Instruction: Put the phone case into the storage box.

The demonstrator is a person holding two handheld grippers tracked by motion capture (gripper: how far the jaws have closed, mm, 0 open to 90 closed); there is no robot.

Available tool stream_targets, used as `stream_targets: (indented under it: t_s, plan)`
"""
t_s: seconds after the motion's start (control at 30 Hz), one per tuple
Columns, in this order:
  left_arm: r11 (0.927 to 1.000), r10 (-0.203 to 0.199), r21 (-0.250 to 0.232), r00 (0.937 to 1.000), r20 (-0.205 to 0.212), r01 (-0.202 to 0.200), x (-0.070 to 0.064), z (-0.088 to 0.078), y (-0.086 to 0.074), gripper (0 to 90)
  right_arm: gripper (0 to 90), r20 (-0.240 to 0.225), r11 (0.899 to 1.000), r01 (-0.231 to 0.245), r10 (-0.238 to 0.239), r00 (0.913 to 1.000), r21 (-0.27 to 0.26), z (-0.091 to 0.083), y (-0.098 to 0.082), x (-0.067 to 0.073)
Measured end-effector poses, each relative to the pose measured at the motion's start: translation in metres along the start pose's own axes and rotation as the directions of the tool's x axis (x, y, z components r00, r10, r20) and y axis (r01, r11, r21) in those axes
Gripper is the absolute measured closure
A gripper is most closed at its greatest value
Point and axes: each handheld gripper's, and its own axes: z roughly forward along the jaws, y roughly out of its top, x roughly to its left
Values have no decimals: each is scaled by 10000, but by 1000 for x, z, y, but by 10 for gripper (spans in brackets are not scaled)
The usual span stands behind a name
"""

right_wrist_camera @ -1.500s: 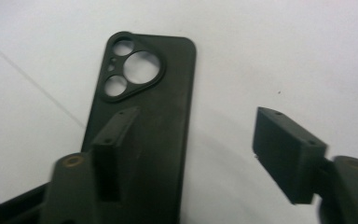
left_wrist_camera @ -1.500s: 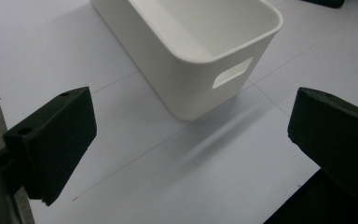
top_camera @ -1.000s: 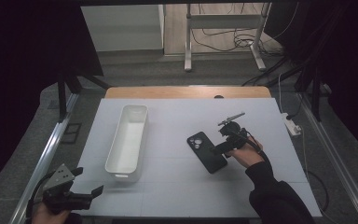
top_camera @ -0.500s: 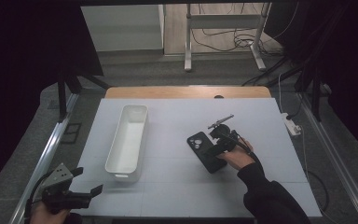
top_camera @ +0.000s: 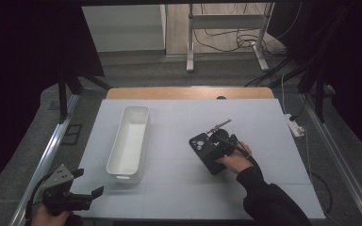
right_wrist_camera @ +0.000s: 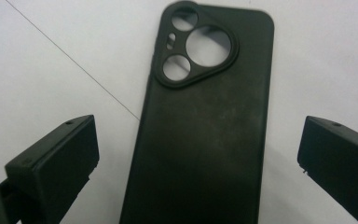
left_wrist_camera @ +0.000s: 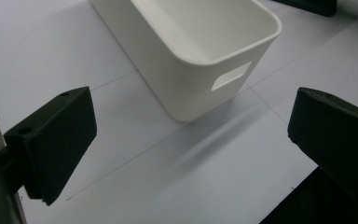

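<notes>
Right gripper [top_camera: 215,141]: I have it low over the phone case [right_wrist_camera: 205,130], jaws spread wide to either side of the case's long edges and touching neither. I judge this is the line-up for a pinch across its width.
Phone case: black, lying flat on the table [top_camera: 179,188] with its back up, camera cutouts at the far end; it sits right of centre, well apart from the bin.
Left gripper [top_camera: 82,195]: parked at the near left corner of the table, jaws spread and holding nothing. In the left gripper view it looks toward the bin's near end, so I take it as waiting out of the way.
Bin [top_camera: 129,141]: long, white and empty, left of centre, its length running near to far, a handle slot in its near end wall [left_wrist_camera: 230,75]. Probably where the case is meant to go.
Next move, as I judge it: lower a little, then close on the case's edges.
</notes>
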Motion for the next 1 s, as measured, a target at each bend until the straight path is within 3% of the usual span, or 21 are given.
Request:
stream_targets:
  t_s: [0.27, 0.43, 0.73, 0.87, 1.0]
  plan:
    - [9991, -347, -227, 9994, 80, 348, 3, -2, -1, 17, 0, 114, 9987, 122, -128, 9999, 490, 15, -9, 2]
    - [9997, -204, -137, 9998, 44, 204, 2, -2, -1, 11, 0, 485, 9950, 289, -336, 9983, 960, 23, -14, 3]
    - [9997, -202, -170, 9997, -158, 199, 1, -2, -1, 7, 0, 535, 9948, 241, -295, 9981, 994, 23, -14, 4]
    - [9997, -211, -113, 9996, -179, 209, 0, -1, -1, 6, 119, 515, 9938, 144, -202, 9985, 1106, 17, -13, 3]
    - [9999, -164, -34, 9996, -214, 163, 0, 0, 0, 6, 138, 562, 9924, 61, -130, 9983, 1226, 16, -12, 3]
